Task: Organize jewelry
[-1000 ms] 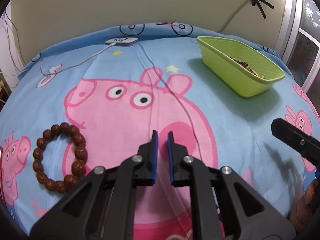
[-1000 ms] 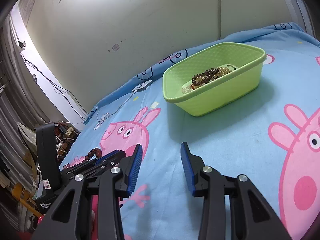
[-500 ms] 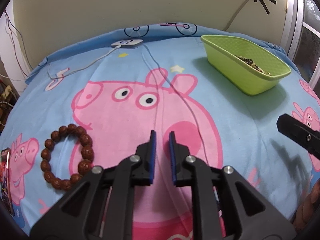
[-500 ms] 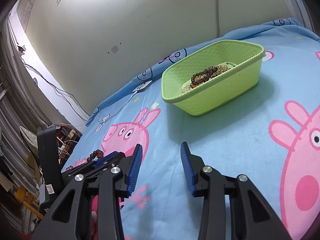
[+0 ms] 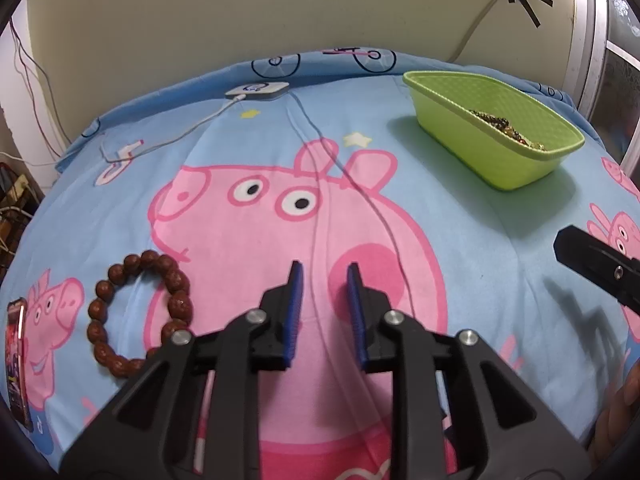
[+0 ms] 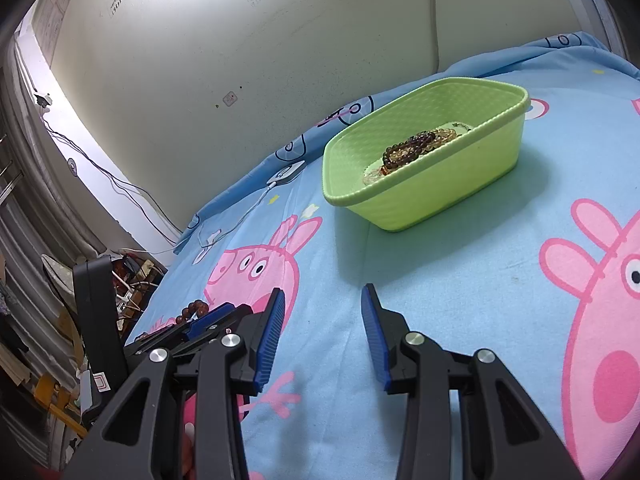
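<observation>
Taking the big pink pig print (image 5: 288, 240) at the middle of the bed sheet (image 5: 460, 208) as the landmark: at the far left edge of the bed, well left of the pig, lies a phone (image 5: 16, 364) with a lit screen. Between it and the pig's cheek rests the brown bead bracelet (image 5: 140, 312), a closed ring lying flat on the sheet, just left of the left claw (image 5: 324, 276). That claw hangs over the pig's snout with its blue pads apart and spreading wider, nothing between them but cloth and a thin cable (image 5: 384, 224) running across the pig's face. Behind the pig, by the wall, sits a small white charger (image 5: 257, 90) with its cord trailing left. To the right of the pig and farther back stands the green basket (image 5: 516, 160), holding several beaded bracelets (image 6: 416, 148) in amber and dark tones. The right claw (image 6: 322, 300) hangs just in front of the basket, spread, gripping nothing.
</observation>
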Available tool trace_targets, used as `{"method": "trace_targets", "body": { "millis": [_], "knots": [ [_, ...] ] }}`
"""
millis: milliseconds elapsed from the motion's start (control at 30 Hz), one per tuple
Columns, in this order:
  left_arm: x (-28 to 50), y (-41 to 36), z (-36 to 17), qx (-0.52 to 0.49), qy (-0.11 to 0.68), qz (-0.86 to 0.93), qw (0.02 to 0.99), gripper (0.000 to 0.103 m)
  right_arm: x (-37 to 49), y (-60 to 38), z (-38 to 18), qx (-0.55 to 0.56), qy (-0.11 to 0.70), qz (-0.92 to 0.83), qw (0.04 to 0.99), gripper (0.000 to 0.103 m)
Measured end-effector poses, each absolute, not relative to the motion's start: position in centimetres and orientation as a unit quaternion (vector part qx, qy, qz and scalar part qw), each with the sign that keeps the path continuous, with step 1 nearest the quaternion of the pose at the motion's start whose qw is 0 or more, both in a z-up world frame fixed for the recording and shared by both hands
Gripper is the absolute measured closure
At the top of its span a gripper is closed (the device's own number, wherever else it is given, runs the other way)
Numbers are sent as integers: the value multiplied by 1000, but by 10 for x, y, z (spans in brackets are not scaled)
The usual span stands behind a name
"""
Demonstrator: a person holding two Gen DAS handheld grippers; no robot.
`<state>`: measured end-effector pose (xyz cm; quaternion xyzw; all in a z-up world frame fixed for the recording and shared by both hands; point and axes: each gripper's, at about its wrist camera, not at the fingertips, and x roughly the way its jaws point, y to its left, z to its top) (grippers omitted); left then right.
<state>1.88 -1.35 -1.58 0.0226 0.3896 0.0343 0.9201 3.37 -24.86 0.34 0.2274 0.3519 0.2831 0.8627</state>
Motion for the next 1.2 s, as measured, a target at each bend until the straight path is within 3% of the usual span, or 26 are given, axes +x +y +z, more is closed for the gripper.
{"method": "trace_targets", "body": {
  "millis": [800,1200],
  "knots": [
    [16,-19,-13,41,375,39,925,61,34,-248,3,231,353,285,861,81],
    [16,-19,-13,41,375,38,925,59,35,-248,3,233,355,287,859,81]
  ]
}}
